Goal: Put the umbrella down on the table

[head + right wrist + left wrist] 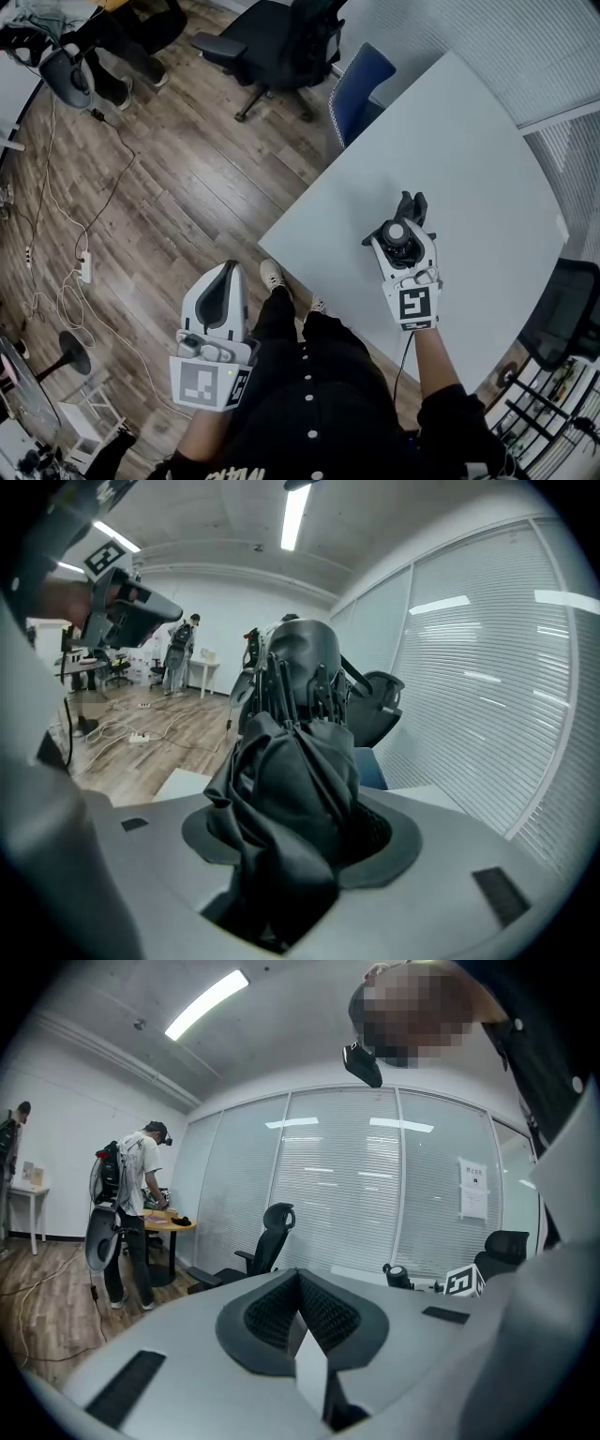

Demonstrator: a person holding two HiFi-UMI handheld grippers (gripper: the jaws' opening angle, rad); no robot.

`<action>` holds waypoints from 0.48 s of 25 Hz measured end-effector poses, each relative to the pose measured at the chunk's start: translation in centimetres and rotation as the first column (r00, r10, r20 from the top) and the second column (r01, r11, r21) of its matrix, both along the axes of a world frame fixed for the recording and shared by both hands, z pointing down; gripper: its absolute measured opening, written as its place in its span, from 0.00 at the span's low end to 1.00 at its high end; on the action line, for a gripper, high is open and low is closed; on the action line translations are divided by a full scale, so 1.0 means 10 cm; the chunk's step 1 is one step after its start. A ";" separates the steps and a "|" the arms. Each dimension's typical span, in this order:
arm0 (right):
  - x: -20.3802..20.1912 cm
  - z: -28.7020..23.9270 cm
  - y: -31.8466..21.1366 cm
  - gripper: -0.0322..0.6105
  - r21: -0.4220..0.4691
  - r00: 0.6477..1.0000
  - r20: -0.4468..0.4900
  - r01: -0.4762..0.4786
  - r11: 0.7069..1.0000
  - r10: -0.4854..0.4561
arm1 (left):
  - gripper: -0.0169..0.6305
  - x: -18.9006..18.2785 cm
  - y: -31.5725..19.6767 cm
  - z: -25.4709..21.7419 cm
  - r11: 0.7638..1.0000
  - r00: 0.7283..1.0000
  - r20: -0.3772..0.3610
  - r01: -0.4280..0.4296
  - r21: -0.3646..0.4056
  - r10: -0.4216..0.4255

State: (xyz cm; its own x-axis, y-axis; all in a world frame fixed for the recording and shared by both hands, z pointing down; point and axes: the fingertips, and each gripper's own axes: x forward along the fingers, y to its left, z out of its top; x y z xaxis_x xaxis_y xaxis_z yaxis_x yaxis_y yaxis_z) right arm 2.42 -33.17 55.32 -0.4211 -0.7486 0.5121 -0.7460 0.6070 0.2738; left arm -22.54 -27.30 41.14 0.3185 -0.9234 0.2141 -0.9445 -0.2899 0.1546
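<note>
My right gripper [401, 248] is shut on a folded black umbrella [410, 210] above the white table [469, 150], a little in from its near edge. In the right gripper view the umbrella [298, 724] stands up out of the jaws, its crumpled cloth filling the gap between the pads and its ribs and cap pointing away from me. I cannot tell whether it touches the tabletop. My left gripper [223, 277] hangs off the table over the wooden floor by my left leg. In the left gripper view its pads [272, 1312] meet with nothing between them.
A blue chair [361, 86] is tucked in at the table's far left edge, with a black office chair [281, 37] beyond it. Another black chair [572, 309] stands at the right. Cables and a power strip [84, 267] lie on the floor. A person [131, 1213] stands far off.
</note>
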 end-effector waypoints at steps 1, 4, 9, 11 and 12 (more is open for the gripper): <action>-0.03 0.08 0.01 0.46 -0.021 0.999 -0.026 0.027 0.999 -0.028 | 0.05 0.00 0.00 0.01 1.000 1.000 -0.001 -0.001 -0.005 0.001; -0.09 0.33 0.02 0.46 -0.087 0.993 -0.074 0.090 0.992 -0.096 | 0.05 0.00 -0.02 0.04 1.000 1.000 -0.005 -0.002 -0.016 0.002; -0.18 0.53 0.02 0.46 -0.131 0.969 -0.167 0.163 0.978 -0.184 | 0.05 -0.02 -0.05 0.07 1.000 1.000 -0.013 0.011 -0.024 -0.011; -0.27 0.60 0.02 0.46 -0.149 0.947 -0.207 0.217 0.965 -0.245 | 0.05 -0.06 -0.05 0.09 0.999 1.000 -0.016 0.021 -0.032 -0.022; -0.31 0.64 0.03 0.46 -0.160 0.933 -0.227 0.247 0.956 -0.279 | 0.05 -0.07 -0.06 0.11 0.999 0.999 -0.017 0.026 -0.038 -0.027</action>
